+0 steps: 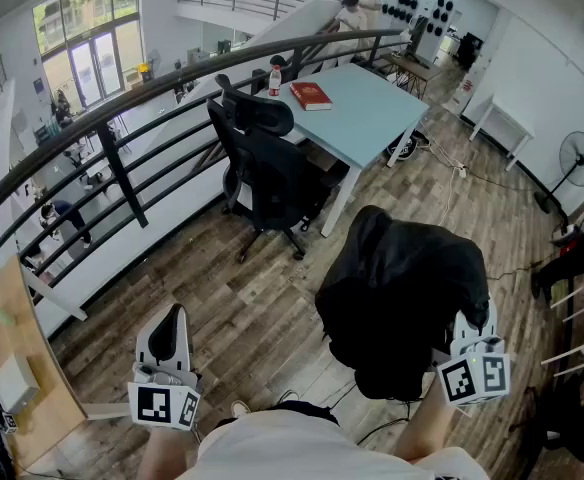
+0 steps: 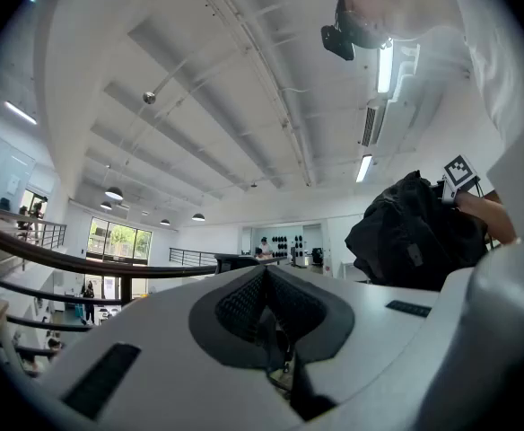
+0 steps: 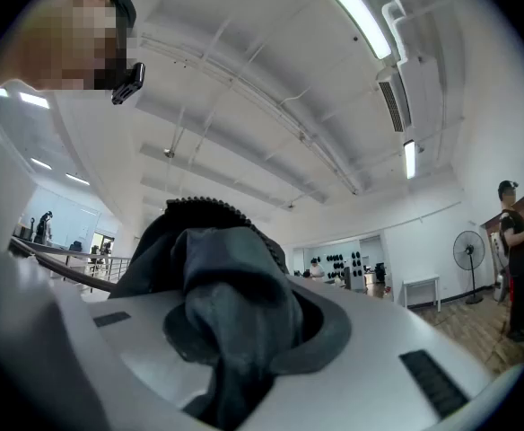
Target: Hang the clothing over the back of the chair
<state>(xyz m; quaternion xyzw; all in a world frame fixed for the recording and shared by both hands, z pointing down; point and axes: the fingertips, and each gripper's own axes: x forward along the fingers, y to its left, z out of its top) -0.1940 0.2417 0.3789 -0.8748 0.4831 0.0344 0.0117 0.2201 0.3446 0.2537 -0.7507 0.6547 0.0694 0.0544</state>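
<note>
In the head view a bundled black garment (image 1: pixel 402 288) hangs in the air at the lower right. My right gripper (image 1: pixel 464 330) is shut on it, its jaws mostly buried in the cloth. The right gripper view shows dark fabric (image 3: pixel 217 285) bunched between the jaws of that gripper (image 3: pixel 244 330). A black office chair (image 1: pixel 267 173) stands on the wood floor ahead, well apart from the garment, its back towards me. My left gripper (image 1: pixel 176 318) is at the lower left, shut with nothing in it; its own view shows the jaws (image 2: pixel 266 308) pressed together and the garment (image 2: pixel 414 236) off to the right.
A pale blue table (image 1: pixel 377 113) behind the chair carries a red book (image 1: pixel 311 95) and a bottle (image 1: pixel 275 80). A dark railing (image 1: pixel 122 108) runs along the left. A wooden desk (image 1: pixel 17 368) stands at the left, a fan (image 1: pixel 577 158) at the right.
</note>
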